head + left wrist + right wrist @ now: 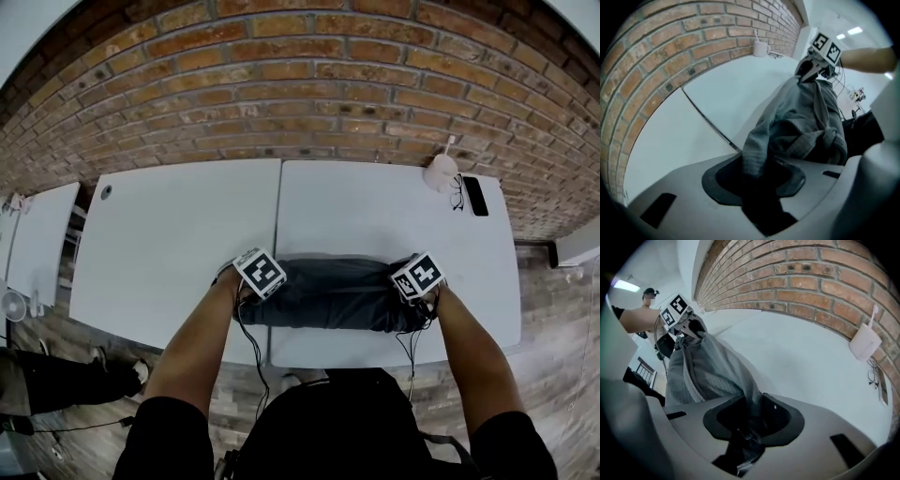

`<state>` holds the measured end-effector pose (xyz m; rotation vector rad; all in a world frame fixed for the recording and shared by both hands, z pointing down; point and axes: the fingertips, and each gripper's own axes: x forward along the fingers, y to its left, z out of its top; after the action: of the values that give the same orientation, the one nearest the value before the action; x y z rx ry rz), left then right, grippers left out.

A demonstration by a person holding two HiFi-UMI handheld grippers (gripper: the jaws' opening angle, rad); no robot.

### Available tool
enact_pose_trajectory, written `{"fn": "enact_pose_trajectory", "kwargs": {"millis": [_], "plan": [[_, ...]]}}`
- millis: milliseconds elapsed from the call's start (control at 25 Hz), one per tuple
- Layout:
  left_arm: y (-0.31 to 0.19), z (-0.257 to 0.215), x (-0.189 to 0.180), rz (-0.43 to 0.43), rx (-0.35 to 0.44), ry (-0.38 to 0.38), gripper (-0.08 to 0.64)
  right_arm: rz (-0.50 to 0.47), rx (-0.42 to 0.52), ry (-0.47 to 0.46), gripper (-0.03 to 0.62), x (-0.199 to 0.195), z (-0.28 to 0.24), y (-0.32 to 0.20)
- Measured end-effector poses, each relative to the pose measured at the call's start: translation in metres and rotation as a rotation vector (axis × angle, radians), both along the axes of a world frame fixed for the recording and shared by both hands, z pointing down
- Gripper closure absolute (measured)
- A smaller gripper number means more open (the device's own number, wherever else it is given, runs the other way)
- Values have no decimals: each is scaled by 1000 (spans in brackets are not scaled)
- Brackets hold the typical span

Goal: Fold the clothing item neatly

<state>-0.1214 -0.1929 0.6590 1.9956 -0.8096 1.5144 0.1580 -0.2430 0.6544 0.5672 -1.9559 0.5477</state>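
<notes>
Garment [328,295]: grey, already gathered into a long narrow band. It lies along the near edge of the right-hand table [394,216], with its left end reaching over the seam onto the neighbouring table [169,244]. The left gripper [759,183] is at the band's left end. Its jaws stand partly apart with a strip of cloth hanging down between them, and the pads do not appear to press on it. The right gripper [750,427] is at the right end, jaws narrow, with bunched cloth filling the gap and pinched there. From both gripper views the band runs straight from one gripper to the other, rumpled along its top. Judgement: the lengthwise fold looks done and is being set down, so the task is perhaps past its middle. The next move probably calls for a fresh, firm grip on the left end, then carrying one end across to the other so the edges meet squarely. The band should stay on the table, since it sits close to the near edge and could slip off.
</notes>
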Motion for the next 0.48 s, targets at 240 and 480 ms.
{"fn": "enact_pose_trajectory", "kwargs": {"millis": [240,480], "plan": [[-14,-44,-59,-183,196,8,310,222,144,-104,320,32,-45,-18],[48,-68,-163,-443,316,26,398,562,307,-241,318,118,-90,17]]}}
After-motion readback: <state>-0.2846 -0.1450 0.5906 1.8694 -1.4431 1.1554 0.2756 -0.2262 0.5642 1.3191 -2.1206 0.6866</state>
